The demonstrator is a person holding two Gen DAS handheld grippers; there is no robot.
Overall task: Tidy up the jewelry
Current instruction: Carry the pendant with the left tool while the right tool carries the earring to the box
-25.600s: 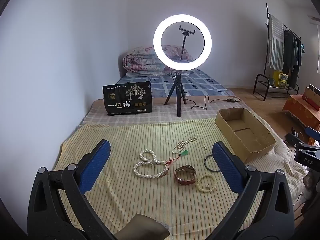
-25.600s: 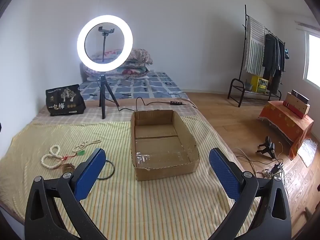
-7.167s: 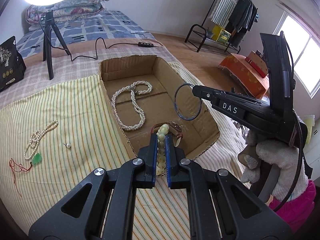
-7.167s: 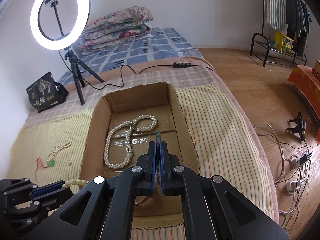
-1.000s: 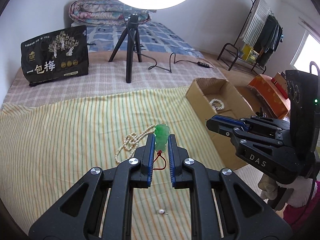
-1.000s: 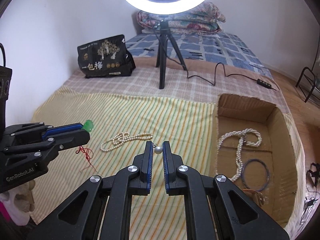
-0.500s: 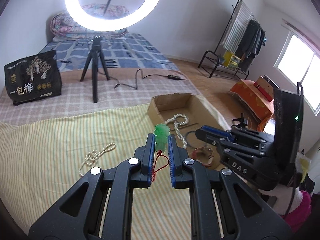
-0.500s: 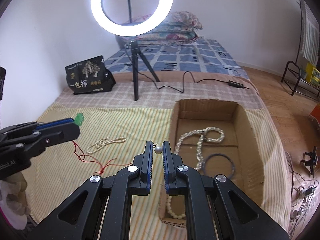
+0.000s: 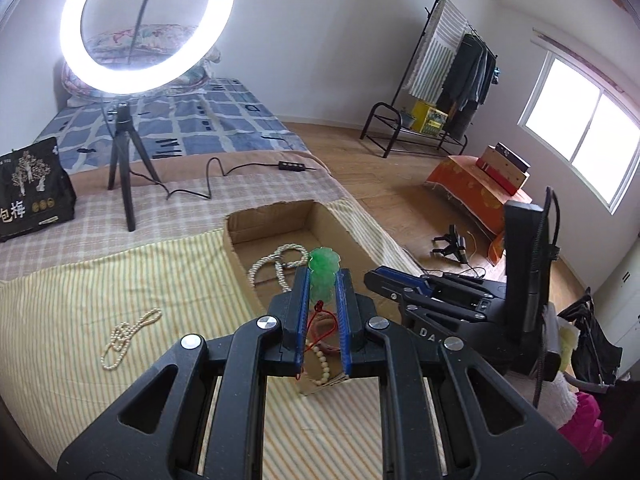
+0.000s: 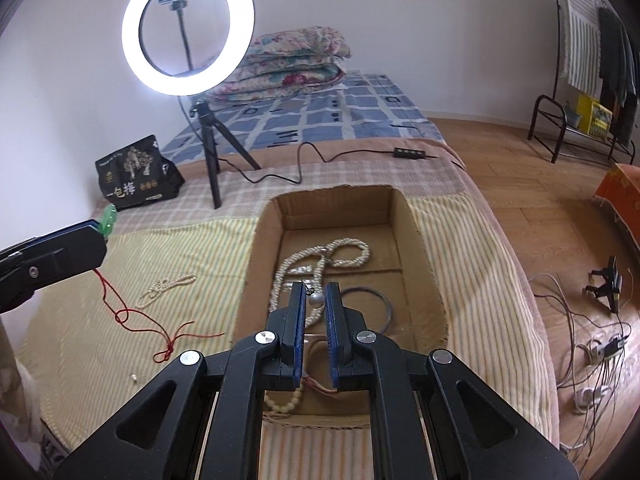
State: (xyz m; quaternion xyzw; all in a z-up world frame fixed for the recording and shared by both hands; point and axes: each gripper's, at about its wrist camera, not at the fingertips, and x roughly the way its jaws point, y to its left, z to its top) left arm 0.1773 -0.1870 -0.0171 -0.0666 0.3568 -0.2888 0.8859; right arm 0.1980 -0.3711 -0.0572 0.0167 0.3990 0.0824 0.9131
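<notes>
- Left wrist view: my left gripper (image 9: 323, 280) is clamped on a green jade pendant (image 9: 324, 270), whose top pokes out past the blue pads; its red cord (image 9: 320, 322) hangs down between the fingers.
- Beyond the pendant I see the open cardboard box (image 9: 240, 256) on the yellow striped cloth (image 9: 80, 280), with a long pearl necklace (image 9: 276, 264) lying inside.
- On the cloth, left of the box, lies a small pearl strand (image 9: 130, 332).
- My right gripper (image 9: 370, 278) reaches in from the right, over the box's near end.
- Right wrist view: my right gripper (image 10: 315, 300) is pinched on a pearl earring (image 10: 317, 300), held above the box (image 10: 424, 264).
- In the box I make out the pearl necklace (image 10: 320, 260), a dark bangle (image 10: 384, 304) and a beaded bracelet (image 10: 286, 402) near the front wall.
- At left, my left gripper (image 10: 94, 228) holds the pendant (image 10: 108, 216), with the cord (image 10: 132, 316) trailing onto the cloth (image 10: 80, 360).
- A second small pearl piece (image 10: 135, 377) lies on the cloth near the front edge.
- A lit ring light (image 10: 188, 28) stands behind the box.
</notes>
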